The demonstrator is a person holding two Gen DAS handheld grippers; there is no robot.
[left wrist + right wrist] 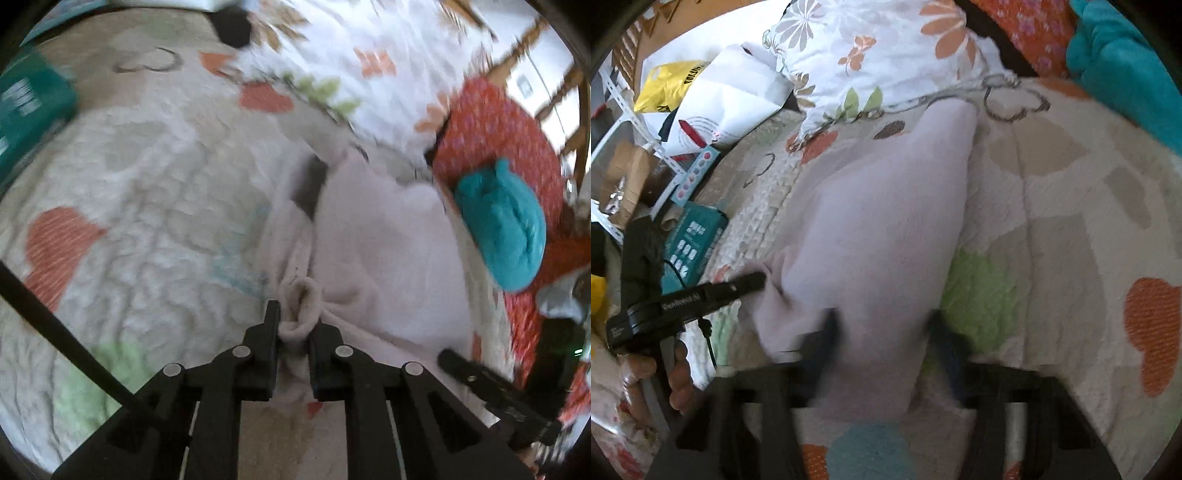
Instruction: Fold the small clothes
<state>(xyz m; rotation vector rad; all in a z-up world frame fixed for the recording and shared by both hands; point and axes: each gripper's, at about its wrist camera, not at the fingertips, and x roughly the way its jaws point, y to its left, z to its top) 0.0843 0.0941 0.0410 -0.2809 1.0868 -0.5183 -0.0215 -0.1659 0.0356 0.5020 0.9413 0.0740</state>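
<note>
A small pale pink garment [373, 236] lies on a patterned quilt [147, 206]. My left gripper [295, 319] is shut on a bunched edge of the garment, pinched between its two black fingers. In the right wrist view the same garment [882, 221] stretches away from me. My right gripper [882, 332] is open, its blurred fingers standing on either side of the garment's near end. The left gripper shows in the right wrist view [753, 282] at the garment's left edge, held by a hand.
A teal garment [506, 221] rests on an orange-red patterned cloth [495, 122] at the right. A floral white cloth [886, 48] lies at the back. A teal box [694, 240] and bags sit off the quilt's left edge.
</note>
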